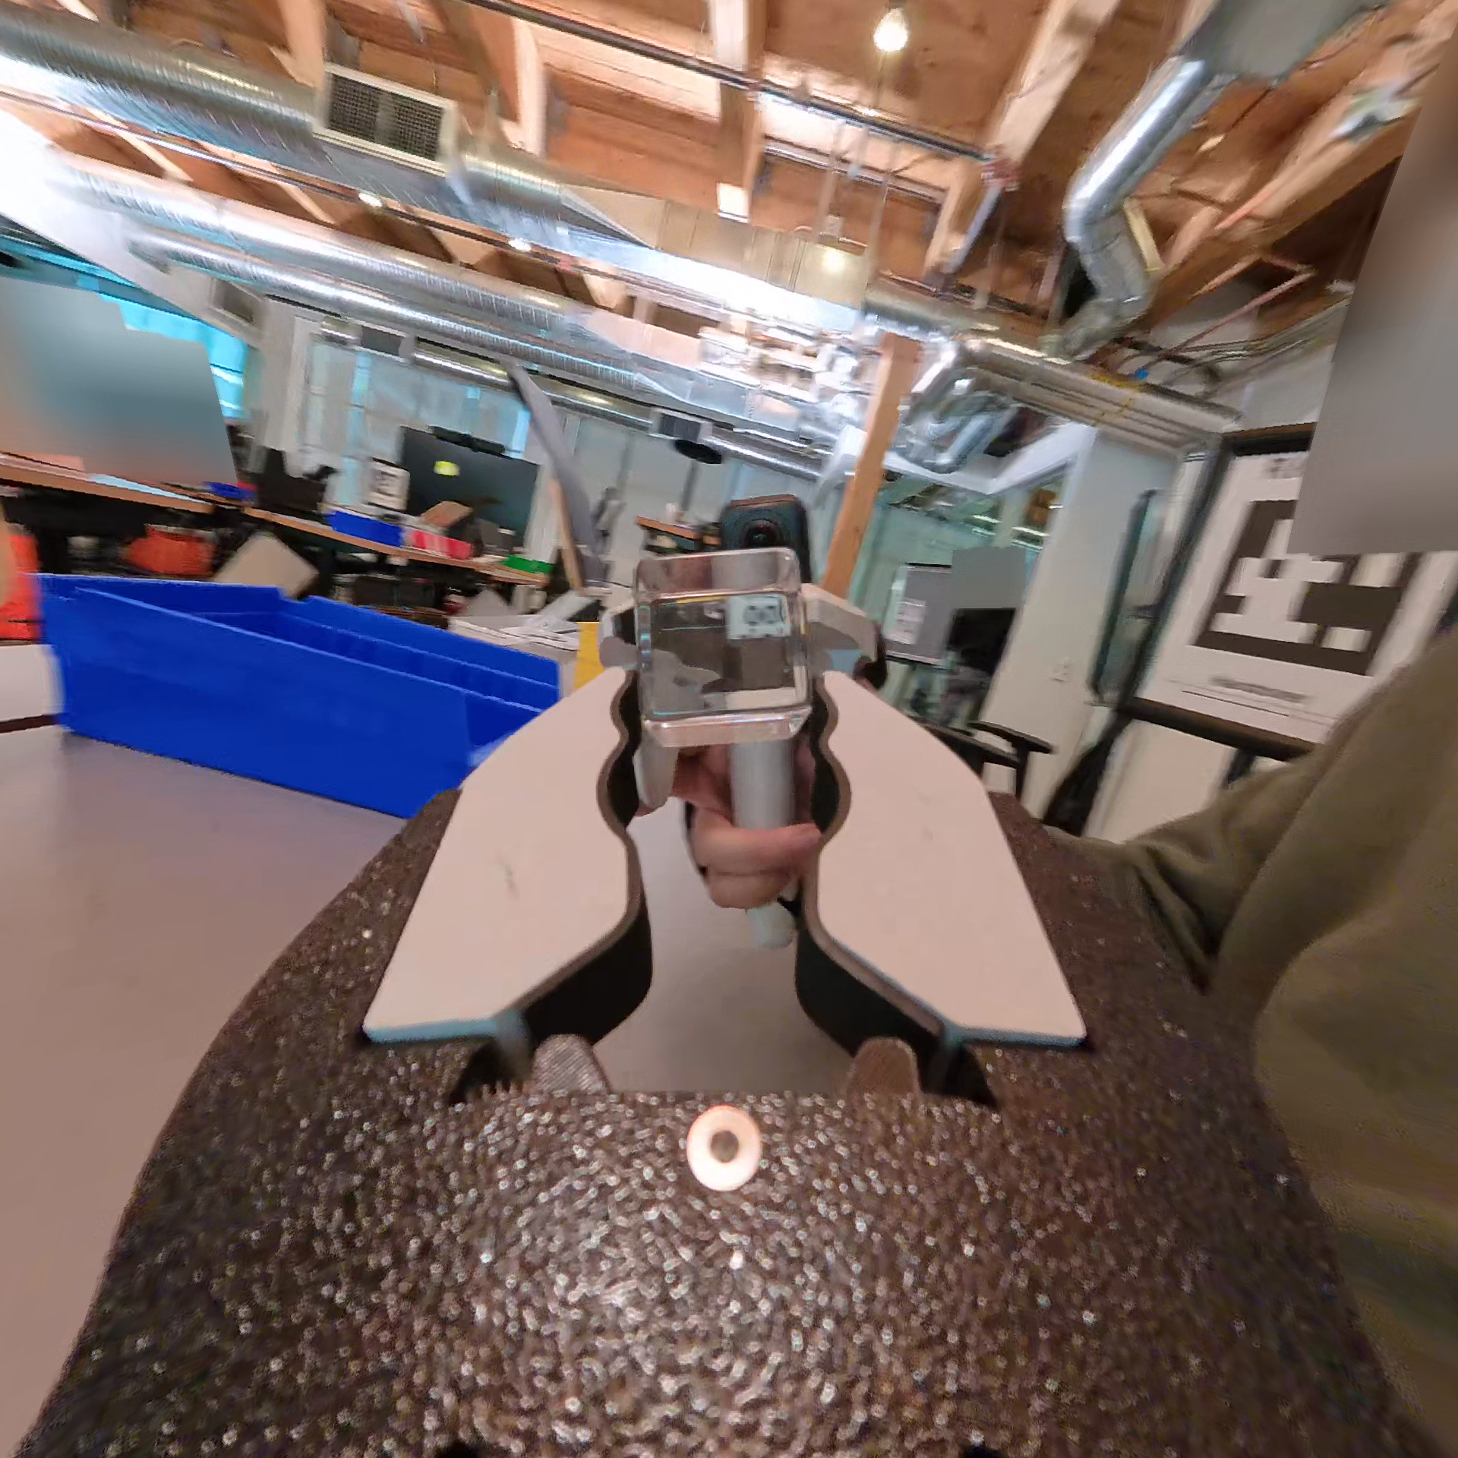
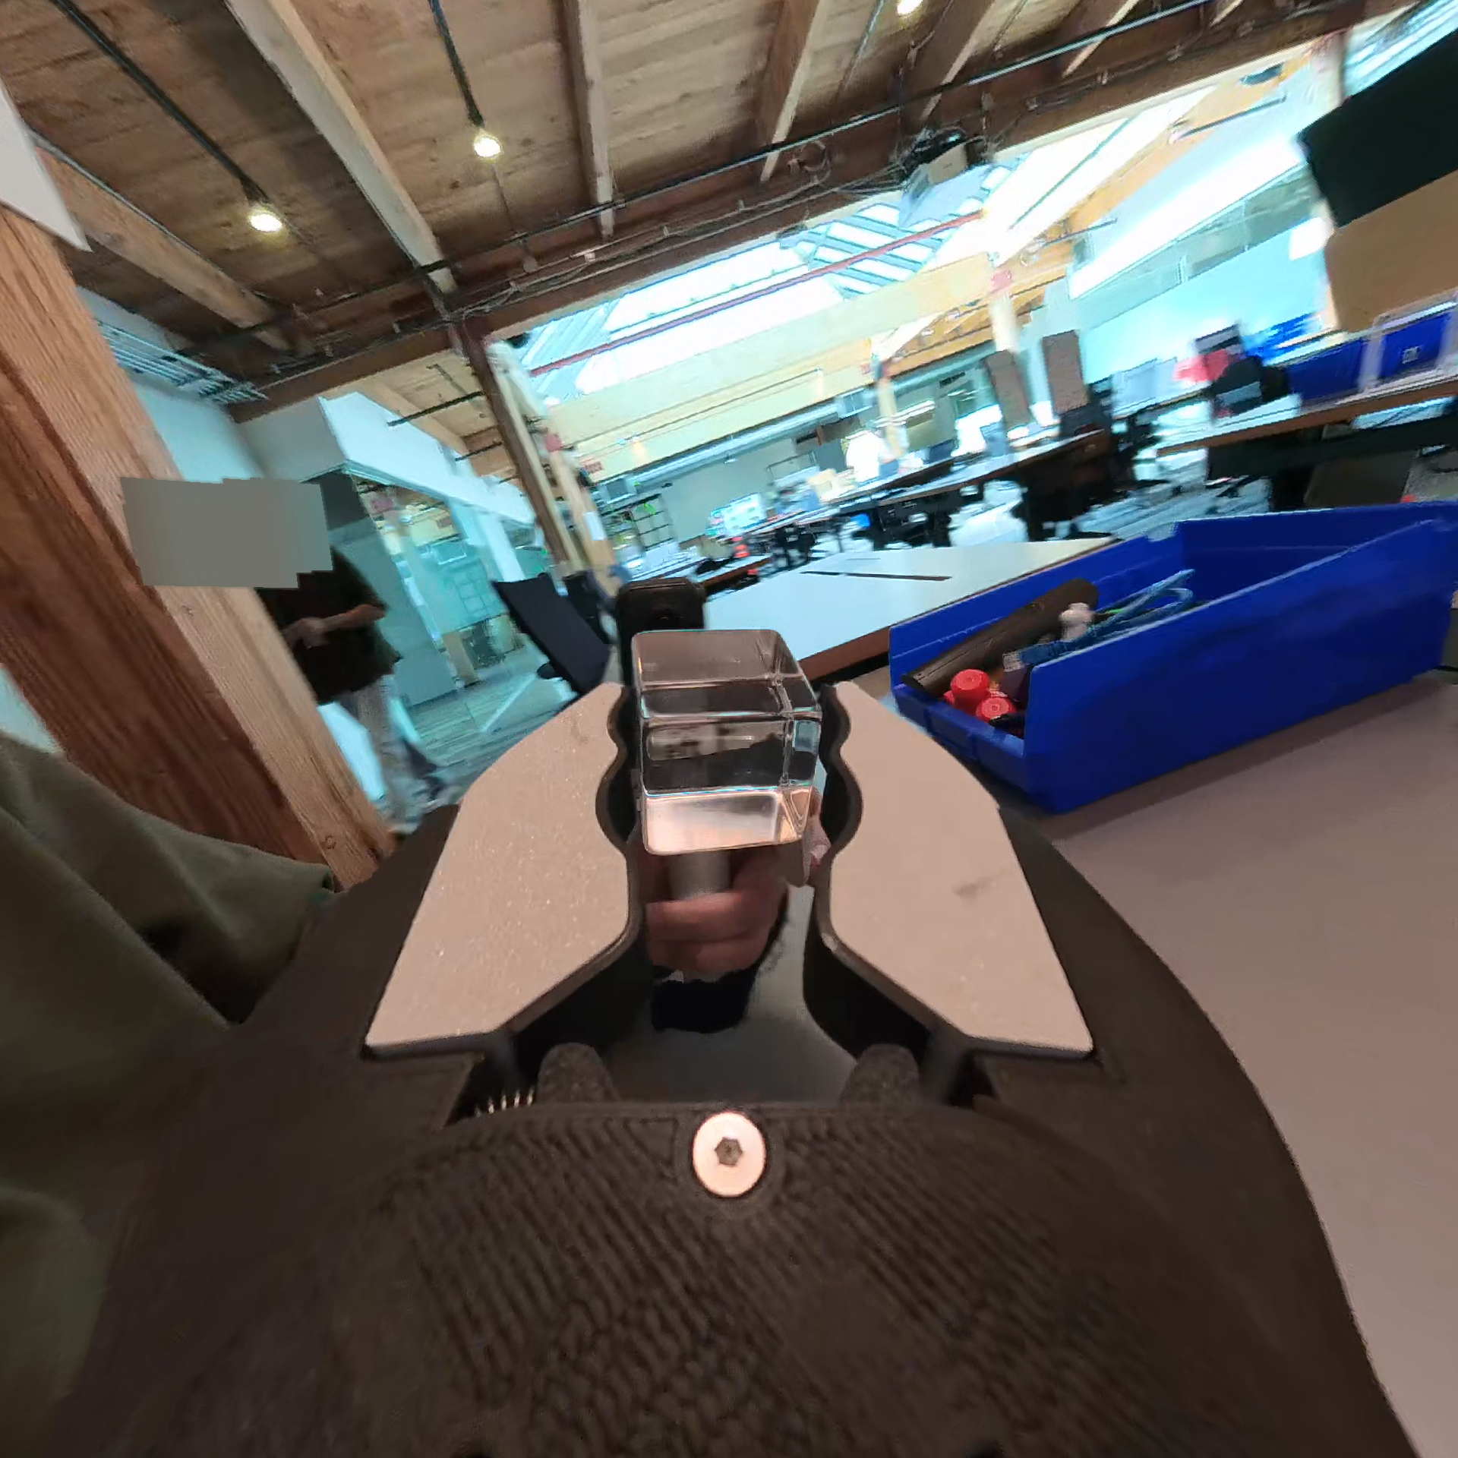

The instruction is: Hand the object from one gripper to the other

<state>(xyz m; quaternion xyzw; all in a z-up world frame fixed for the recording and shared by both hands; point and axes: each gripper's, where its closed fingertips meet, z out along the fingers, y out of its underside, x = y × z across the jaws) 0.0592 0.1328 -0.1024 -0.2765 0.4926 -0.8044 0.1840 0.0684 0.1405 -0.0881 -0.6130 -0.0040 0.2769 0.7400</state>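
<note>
Right now you have the clear square glass-like block (image 1: pixel 722 647) pinched from both sides at once: the left gripper (image 1: pixel 722 663) has its pale flat fingers (image 1: pixel 544 828) closed narrow against the block's flanks, and the right gripper (image 2: pixel 726 742) appears to do the same from the opposite direction, its grey fingers (image 2: pixel 536 860) snug to the block, though firm pressure there is hard to confirm. The block is held up in the air above the grey tabletop (image 1: pixel 158 868), between the two tools, which face each other nose to nose. What matters for your next move is that line: the block sits dead ahead of each gripper, neither nearer than the other, and the two grips share one short axis running tool to tool. So, in my judgement, whichever tool lets go should open and back straight along that axis; a sideways pull could twist the block. The blue plastic bin (image 2: pixel 1183 655) lies well apart, off to the side
</note>
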